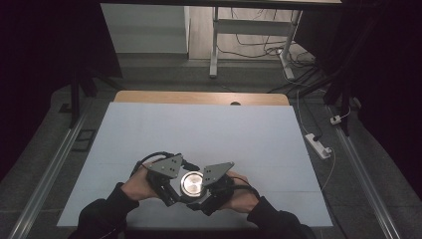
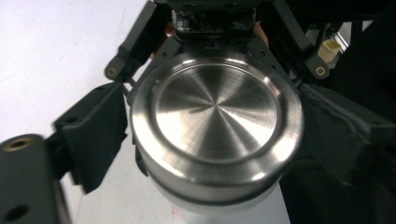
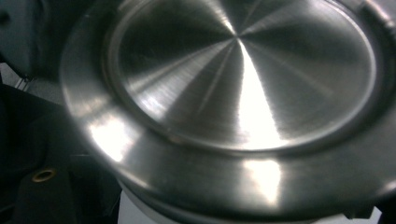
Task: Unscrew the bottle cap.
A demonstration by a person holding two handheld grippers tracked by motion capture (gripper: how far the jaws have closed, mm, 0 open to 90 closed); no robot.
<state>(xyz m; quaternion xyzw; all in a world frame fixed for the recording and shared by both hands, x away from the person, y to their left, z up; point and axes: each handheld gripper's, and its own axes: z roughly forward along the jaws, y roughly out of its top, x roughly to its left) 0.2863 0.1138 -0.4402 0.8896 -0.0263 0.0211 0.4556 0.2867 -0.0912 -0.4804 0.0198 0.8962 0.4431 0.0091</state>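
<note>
We hold a steel lid (image 1: 192, 182) low over the worktop (image 1: 209, 134), pinched between left gripper (image 1: 175, 185) and right gripper (image 1: 205, 188), both closed on it; uneven squeeze could pop it out.

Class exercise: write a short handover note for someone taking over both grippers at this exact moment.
Left gripper: closed around the steel lid, jaws at its sides.
Right gripper: right up against the lid from the other side; grip cannot be confirmed.
The lid sits on a white container, near the front edge of the table.
Done: both grippers brought to the lid.
Left, probably: hold the body, turn or lift the lid. Whether it is loosened cannot be told.
</note>
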